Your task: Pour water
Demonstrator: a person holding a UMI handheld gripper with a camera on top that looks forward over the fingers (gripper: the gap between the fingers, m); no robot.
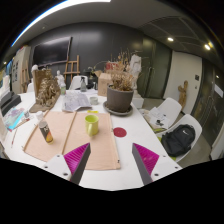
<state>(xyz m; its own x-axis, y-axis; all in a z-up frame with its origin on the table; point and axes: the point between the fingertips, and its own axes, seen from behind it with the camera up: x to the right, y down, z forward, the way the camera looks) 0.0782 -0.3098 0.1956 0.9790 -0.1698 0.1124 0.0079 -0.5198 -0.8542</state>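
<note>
One view only, from the tool [110, 160] itself. Spread wide, both magenta pads [75, 156] apart with bare white tabletop [130, 150] showing between, pinching nothing. Hovering above the near edge of the tabletop, tilted down toward the placemats.

Just ahead, slightly toward the left finger: a yellow-green cup [92, 124], upright on a tan placemat [98, 148], with a small handle or lip hinted on one side, too small to confirm. Probably the receiving or pouring vessel for the task; no jug or kettle clearly identifiable. Likely light, rigid plastic or ceramic, smooth-walled and so a bit slippery against the pads; if holding water, prone to slosh on any sudden tilt. Best taken around the mid-body, below the rim, fingers on opposite sides, squeezing firmly but without crushing. Contents not visible from this angle.

Beside the cup, just to the right, a small red coaster [120, 131] flat on the tabletop. Beyond it, a dark pot with dried plants [120, 96]. On a second placemat [47, 135] further left, a small dark bottle-like object [45, 131], identity unclear. At the right of the tabletop, a white chair carrying a black backpack [178, 140].

Cup well within reach, not yet between the fingers, nothing blocking a straight approach.
</note>
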